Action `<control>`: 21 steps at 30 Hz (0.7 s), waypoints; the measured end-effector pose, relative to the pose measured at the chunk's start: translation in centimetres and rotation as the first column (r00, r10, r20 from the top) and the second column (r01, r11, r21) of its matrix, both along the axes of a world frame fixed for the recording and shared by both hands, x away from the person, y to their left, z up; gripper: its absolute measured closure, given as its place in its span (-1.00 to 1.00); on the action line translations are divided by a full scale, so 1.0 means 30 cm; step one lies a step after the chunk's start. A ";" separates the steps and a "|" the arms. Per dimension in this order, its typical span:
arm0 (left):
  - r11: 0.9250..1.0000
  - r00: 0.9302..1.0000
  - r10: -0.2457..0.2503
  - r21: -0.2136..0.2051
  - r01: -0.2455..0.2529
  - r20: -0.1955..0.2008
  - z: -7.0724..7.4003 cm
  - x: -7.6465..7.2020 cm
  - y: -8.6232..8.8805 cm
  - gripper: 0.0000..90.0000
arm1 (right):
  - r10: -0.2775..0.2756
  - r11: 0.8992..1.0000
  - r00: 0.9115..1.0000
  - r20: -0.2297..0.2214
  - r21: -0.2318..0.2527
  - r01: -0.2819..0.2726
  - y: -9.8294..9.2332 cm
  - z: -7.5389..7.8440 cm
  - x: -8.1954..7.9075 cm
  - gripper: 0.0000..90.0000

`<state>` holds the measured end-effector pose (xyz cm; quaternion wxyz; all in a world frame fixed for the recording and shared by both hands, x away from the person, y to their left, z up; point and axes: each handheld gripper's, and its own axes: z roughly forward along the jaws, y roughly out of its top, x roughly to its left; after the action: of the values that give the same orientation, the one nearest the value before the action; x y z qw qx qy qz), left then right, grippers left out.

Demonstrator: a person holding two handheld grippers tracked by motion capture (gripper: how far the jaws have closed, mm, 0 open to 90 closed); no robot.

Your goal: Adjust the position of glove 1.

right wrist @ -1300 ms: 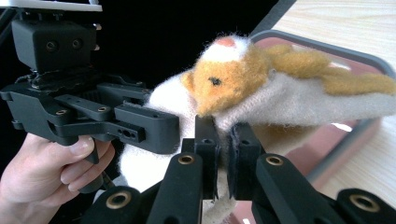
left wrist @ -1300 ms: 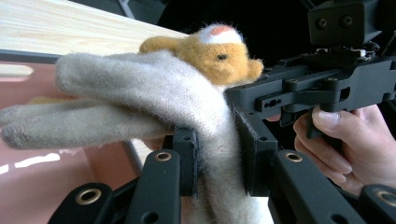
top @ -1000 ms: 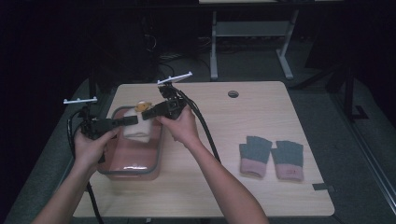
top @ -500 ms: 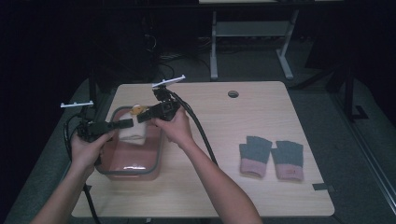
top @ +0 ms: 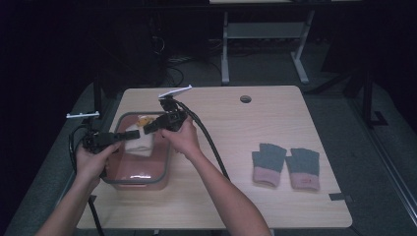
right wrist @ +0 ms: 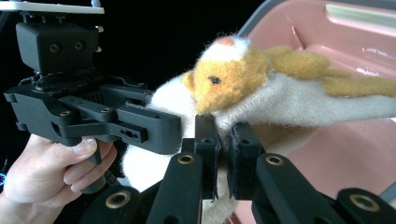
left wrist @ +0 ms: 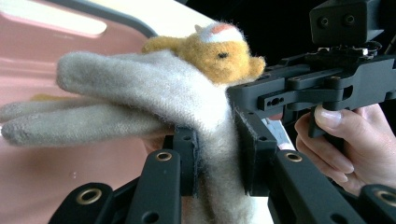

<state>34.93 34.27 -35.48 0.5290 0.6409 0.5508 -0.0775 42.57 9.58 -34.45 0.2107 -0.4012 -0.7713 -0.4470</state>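
A cream knitted glove [top: 139,143] with an orange plush animal face [left wrist: 215,51] hangs stretched between my two grippers, just above a pink bin [top: 118,172] with a grey rim. My left gripper [top: 129,134] is shut on the glove's cuff side; in its own view the pads [left wrist: 252,154] pinch the cream fabric [left wrist: 140,93]. From the right, my right gripper [top: 149,129] is shut on the same glove, its jaws [right wrist: 223,154] clamping the fabric [right wrist: 303,100] just under the animal face. Each gripper view also shows the other gripper, black and held in a hand [left wrist: 327,88] [right wrist: 93,116].
The bin's pink inside [right wrist: 327,158] lies right under the glove at the table's left. Two grey gloves with pink cuffs [top: 268,162] [top: 304,166] lie flat on the wooden table's right half. A round cable hole [top: 245,99] sits near the far edge. Black cables trail from both grippers.
Both hands have sunk a little toward the bin, carrying the glove down with them. Both grips are unchanged.
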 end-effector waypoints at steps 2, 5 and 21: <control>1.000 1.000 0.002 -0.005 -0.002 -0.010 -0.007 0.000 -0.002 0.59 | 0.000 1.000 1.000 -0.007 0.000 0.000 0.000 -0.012 0.001 0.87; 1.000 1.000 0.003 -0.006 -0.003 -0.021 -0.017 0.001 0.000 0.60 | 0.001 1.000 1.000 -0.021 0.008 -0.001 -0.004 -0.024 0.003 0.87; 1.000 0.996 0.005 0.012 -0.004 -0.088 -0.079 0.002 0.013 0.60 | 0.009 1.000 0.998 -0.060 -0.010 -0.010 0.016 -0.098 0.006 0.85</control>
<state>34.99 34.66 -37.84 0.5006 0.6389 0.5754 -0.1009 42.76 10.07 -37.39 0.2341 -0.4119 -0.7686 -0.4298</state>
